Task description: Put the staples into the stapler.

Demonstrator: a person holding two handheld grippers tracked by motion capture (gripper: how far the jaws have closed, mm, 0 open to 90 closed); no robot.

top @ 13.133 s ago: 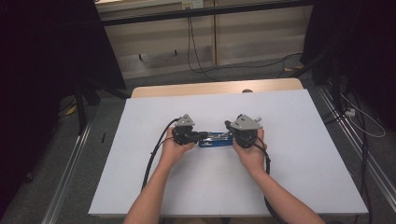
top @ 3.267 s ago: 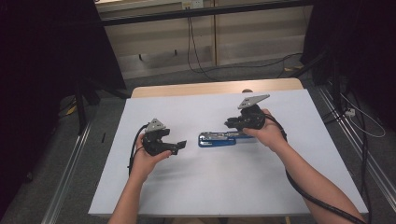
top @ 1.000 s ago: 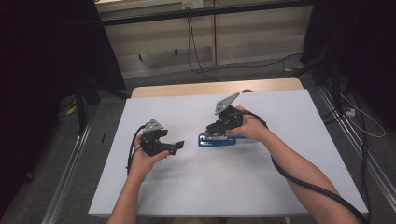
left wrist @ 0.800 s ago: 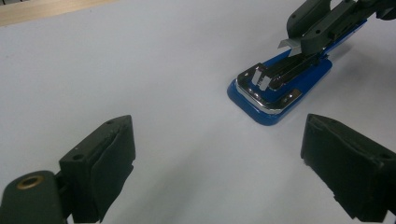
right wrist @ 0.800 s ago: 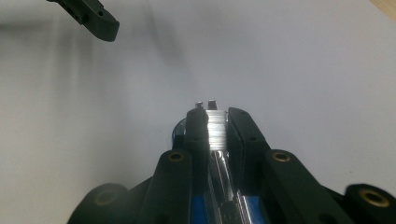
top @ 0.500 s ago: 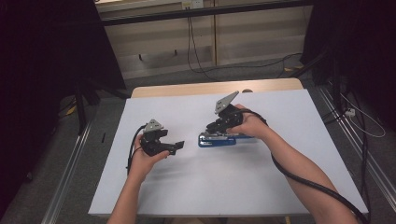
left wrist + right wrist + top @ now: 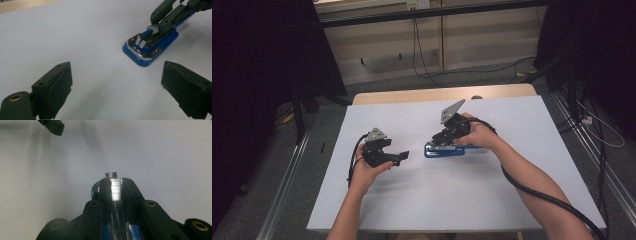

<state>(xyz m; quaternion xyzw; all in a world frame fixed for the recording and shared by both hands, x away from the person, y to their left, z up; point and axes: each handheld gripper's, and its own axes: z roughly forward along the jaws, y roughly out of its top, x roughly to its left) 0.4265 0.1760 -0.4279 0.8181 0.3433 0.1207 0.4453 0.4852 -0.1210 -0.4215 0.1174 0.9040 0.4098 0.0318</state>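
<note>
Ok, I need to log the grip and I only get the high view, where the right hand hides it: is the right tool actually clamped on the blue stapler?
Observer: Yes. In the right gripper view the right tool is shut on the stapler's metal arm, one jaw on each side.
Operator: Which part is that, the top or the base?
Observer: The left gripper view shows the blue base flat on the white table, with the jaws on the metal part above it.
Operator: And the left tool?
Observer: The left tool is open with nothing between its jaws, short of the stapler's front end.
</note>
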